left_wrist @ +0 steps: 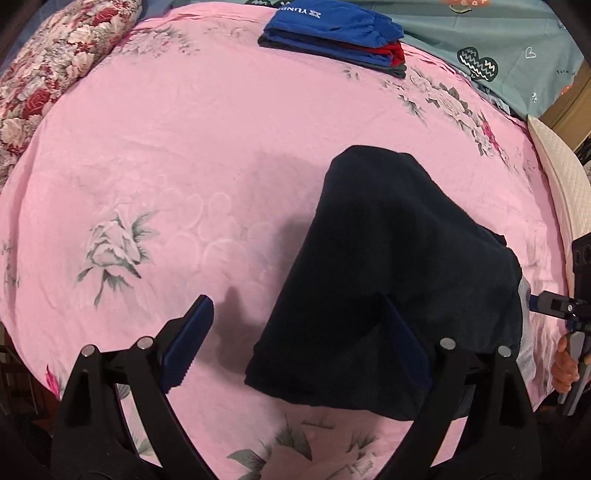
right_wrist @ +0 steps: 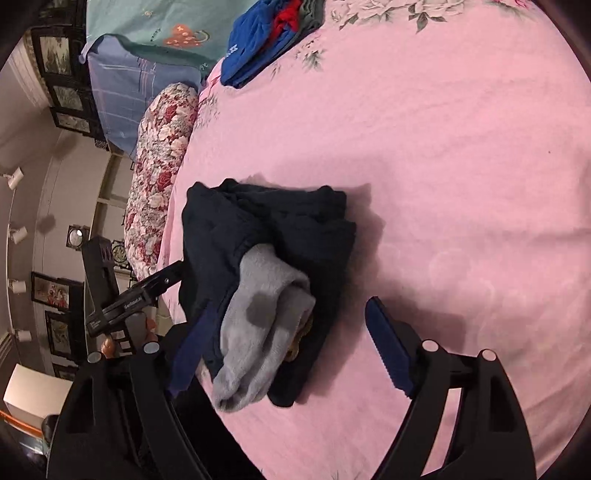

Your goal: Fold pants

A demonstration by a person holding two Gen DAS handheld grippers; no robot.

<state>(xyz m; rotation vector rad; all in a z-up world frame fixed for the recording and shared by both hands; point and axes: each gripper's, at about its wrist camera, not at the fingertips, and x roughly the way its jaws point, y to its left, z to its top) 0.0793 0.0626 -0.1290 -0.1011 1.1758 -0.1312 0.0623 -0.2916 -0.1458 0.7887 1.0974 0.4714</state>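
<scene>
Dark navy pants (left_wrist: 388,240) lie folded into a thick bundle on the pink flowered sheet (left_wrist: 184,147). My left gripper (left_wrist: 299,343) hangs open over the bundle's near corner, one pad above the dark cloth and the other over bare sheet. In the right wrist view the same pants (right_wrist: 295,229) show a grey fleece lining (right_wrist: 258,325) spilling from the near end. My right gripper (right_wrist: 290,350) is open with that grey end between its fingers, and neither pad presses on it. Each gripper shows at the edge of the other's view: the right gripper (left_wrist: 532,301) and the left gripper (right_wrist: 177,267).
A stack of folded blue, red and grey clothes (left_wrist: 332,33) sits at the far side of the bed. A red floral pillow (left_wrist: 48,66) lies along one edge, a teal quilt (left_wrist: 498,44) beyond the stack, and a white quilted cushion (left_wrist: 561,177) at the right edge.
</scene>
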